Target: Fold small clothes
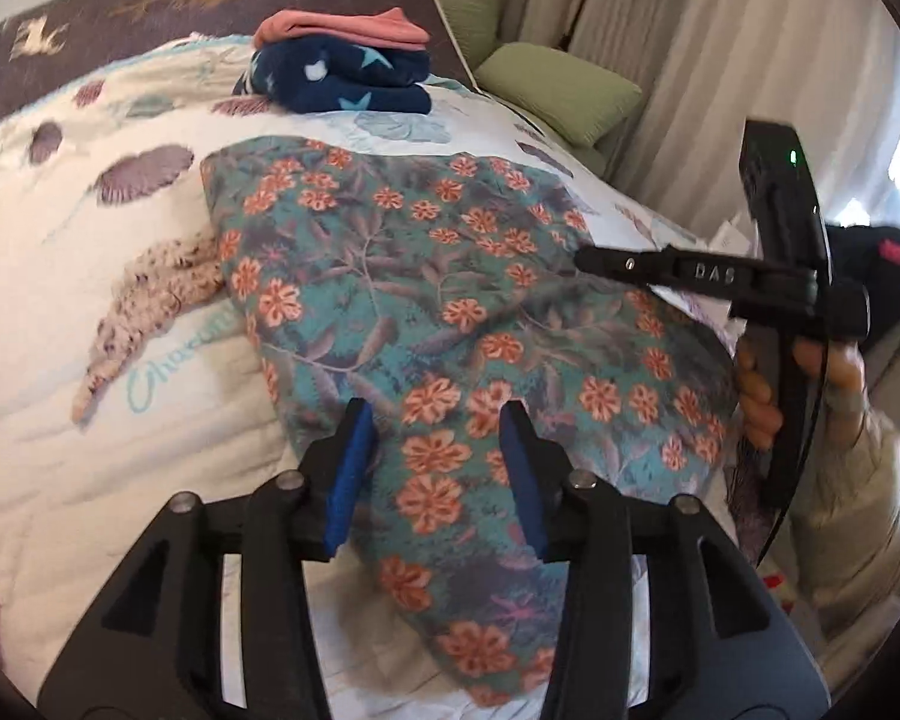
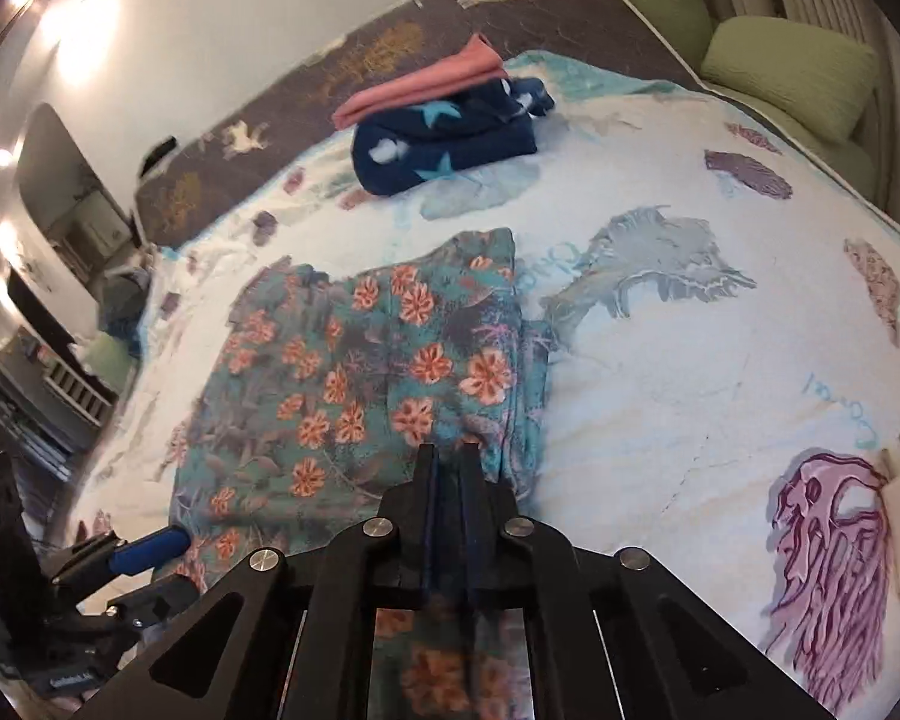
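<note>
A teal garment with orange flowers (image 1: 438, 312) lies spread on the white printed bedspread (image 1: 78, 276); it also shows in the right wrist view (image 2: 354, 378). My left gripper (image 1: 435, 438) is open, its blue pads just above the garment's near edge, holding nothing. My right gripper (image 2: 448, 456) is shut on the floral garment's near edge; in the left wrist view it shows at the right (image 1: 588, 261), over the garment's right side. The left gripper shows at the lower left of the right wrist view (image 2: 150, 546).
A folded stack lies at the bed's far side: a pink piece (image 1: 342, 30) on a navy star-print piece (image 1: 342, 78); the navy piece also shows in the right wrist view (image 2: 444, 144). Green cushions (image 1: 558, 90) and curtains stand to the right. A brown deer-print blanket (image 1: 150, 6) lies behind.
</note>
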The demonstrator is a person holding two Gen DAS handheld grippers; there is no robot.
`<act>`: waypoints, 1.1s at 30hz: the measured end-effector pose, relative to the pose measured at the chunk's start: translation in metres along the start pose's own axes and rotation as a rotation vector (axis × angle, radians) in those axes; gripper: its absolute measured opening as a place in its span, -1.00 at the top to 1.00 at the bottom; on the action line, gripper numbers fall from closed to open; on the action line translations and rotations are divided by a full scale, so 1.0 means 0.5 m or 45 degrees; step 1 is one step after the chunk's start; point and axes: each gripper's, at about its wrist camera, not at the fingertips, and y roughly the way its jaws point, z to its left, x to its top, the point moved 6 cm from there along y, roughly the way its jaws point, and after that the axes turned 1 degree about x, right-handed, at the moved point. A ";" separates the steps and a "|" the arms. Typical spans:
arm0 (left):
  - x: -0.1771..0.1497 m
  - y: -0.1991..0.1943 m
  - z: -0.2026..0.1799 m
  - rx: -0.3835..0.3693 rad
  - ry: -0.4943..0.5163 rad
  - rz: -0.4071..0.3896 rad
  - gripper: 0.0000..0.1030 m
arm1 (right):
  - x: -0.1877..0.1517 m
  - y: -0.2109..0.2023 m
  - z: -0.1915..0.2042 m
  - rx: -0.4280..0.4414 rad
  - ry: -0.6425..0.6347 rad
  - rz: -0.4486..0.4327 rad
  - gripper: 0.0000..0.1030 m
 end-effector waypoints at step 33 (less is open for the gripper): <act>0.126 0.084 0.147 0.126 -0.201 -0.001 -0.17 | 0.097 0.013 -0.071 0.064 0.053 0.116 -0.08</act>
